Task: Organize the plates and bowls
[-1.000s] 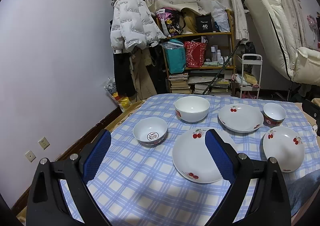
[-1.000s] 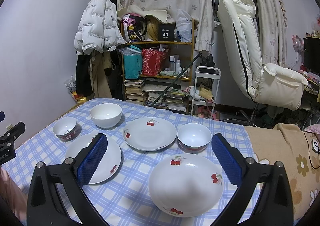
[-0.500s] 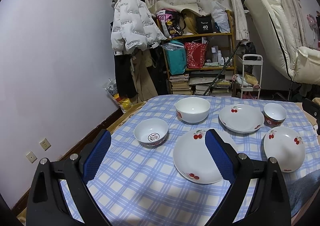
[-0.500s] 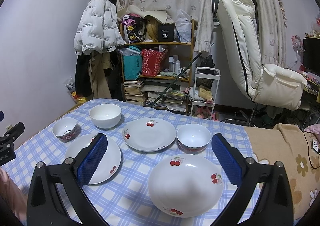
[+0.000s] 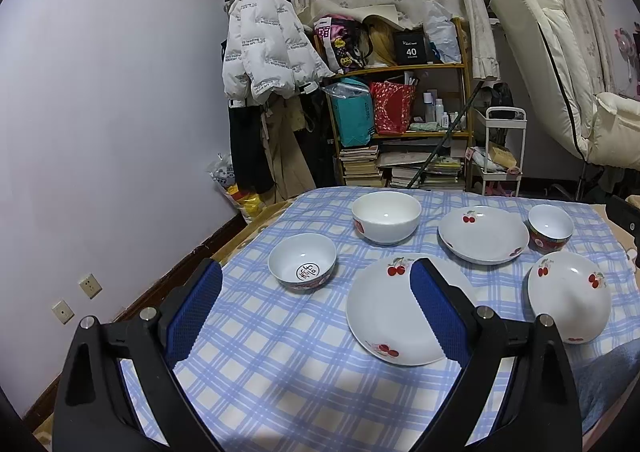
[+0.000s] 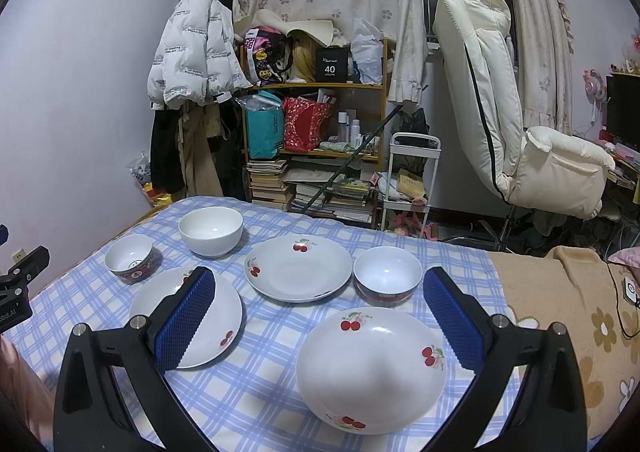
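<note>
six dishes spread on the checked desk, both tools wide apart and empty

left tool (image 5: 316, 284) held above the near left part of the desk (image 5: 280, 332), blue pads spread wide, nothing between them. right tool (image 6: 320, 288) held above the near right part, pads likewise far apart, gripping nothing.

laid out on the blue-and-white checked cloth, all upright and none stacked:
- small patterned bowl (image 5: 302, 262) at the left, red mark in its bottom, just beyond the left tool's left pad; seen too from the right wrist (image 6: 129, 258).
- large plain white bowl (image 5: 386, 217) farther back, near the far edge (image 6: 211, 231).
- flat cherry plate (image 5: 388, 312) at the near middle, partly behind the left tool's right pad; partly behind the right tool's left pad in the other view (image 6: 224, 308).
- deep cherry plate (image 5: 483, 234) behind it, toward the far edge (image 6: 298, 267).
- small red-sided bowl (image 5: 551, 228) just right of that deep plate, apart from it by a narrow gap (image 6: 387, 278).
- rounded cherry dish (image 5: 568, 298) at the near right, lying between the right tool's pads in the right wrist view (image 6: 370, 368).

beyond the desk: cluttered wooden shelf (image 6: 316, 124) with bags and stacked books, white puffer jacket (image 5: 264, 52) hung on the wall, cream reclining chair (image 6: 512, 124) at the right.
</note>
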`<state>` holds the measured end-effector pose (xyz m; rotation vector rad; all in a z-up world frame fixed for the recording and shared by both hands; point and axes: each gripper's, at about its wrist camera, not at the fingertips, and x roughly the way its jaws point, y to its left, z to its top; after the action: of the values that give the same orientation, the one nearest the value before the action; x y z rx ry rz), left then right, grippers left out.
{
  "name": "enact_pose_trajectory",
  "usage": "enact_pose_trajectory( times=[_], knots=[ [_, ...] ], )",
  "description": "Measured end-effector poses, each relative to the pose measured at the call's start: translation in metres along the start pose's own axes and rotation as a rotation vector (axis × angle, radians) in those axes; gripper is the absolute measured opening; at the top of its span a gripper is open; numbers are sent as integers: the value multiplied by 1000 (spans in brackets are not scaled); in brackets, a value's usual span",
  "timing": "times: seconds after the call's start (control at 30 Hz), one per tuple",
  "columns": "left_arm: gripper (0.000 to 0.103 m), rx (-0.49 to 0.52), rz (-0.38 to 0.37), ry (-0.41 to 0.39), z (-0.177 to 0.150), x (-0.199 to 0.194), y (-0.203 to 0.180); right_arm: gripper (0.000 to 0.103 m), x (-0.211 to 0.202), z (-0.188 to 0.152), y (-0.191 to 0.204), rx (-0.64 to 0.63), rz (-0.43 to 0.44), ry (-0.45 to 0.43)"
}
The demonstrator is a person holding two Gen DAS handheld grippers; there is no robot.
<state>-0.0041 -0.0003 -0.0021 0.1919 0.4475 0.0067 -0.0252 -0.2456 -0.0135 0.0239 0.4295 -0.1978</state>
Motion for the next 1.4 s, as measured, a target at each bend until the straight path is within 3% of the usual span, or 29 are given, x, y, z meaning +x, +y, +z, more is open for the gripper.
enact_pose_trajectory(
  times=[1.2, 1.4],
  knots=[
    [94, 16, -14, 3, -2, 0, -4, 103, 2, -6, -4, 10, 6, 14],
    [94, 22, -40, 87, 9, 15, -7, 103, 18, -5, 0, 7, 11, 48]
  ],
)
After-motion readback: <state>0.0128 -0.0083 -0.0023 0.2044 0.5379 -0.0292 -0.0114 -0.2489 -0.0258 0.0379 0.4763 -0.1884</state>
